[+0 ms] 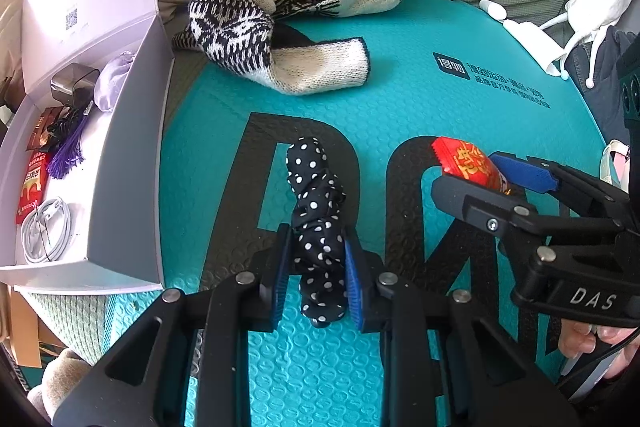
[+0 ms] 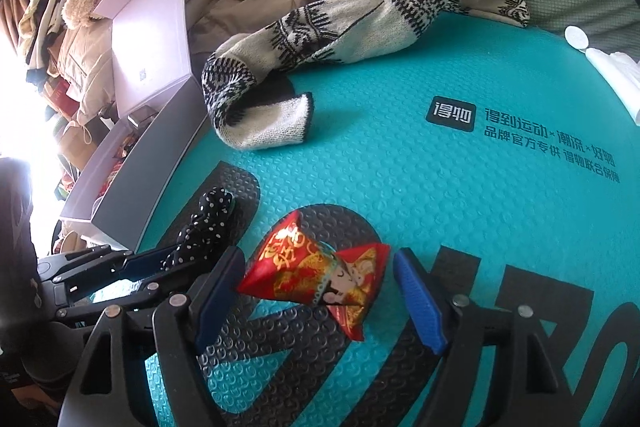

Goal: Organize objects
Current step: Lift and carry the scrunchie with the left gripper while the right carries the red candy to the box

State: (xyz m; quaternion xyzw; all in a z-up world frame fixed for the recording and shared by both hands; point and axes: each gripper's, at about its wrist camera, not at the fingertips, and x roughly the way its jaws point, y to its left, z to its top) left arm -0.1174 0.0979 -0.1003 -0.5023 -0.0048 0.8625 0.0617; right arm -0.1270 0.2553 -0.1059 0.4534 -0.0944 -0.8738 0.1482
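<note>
Left wrist view: left gripper (image 1: 316, 263) clamped on polka-dot scrunchie (image 1: 316, 211); open lilac box (image 1: 120, 147) contents seen only here (cable, purple tassel). Right wrist view: right gripper (image 2: 320, 291) wide, pads clear of red candy (image 2: 320, 275) lying between them on teal mailer (image 2: 440, 187). "DAS" legible on gripper body.

Teal mat (image 1: 400, 99): bare between knitted scarf (image 1: 304, 27) and both claws; passage open there. White box (image 1: 132, 147) walls off the left edge. Its interior is crowded with a coiled cable (image 1: 46, 231) and a purple tassel (image 1: 68, 151). The scarf blocks the far side.
</note>
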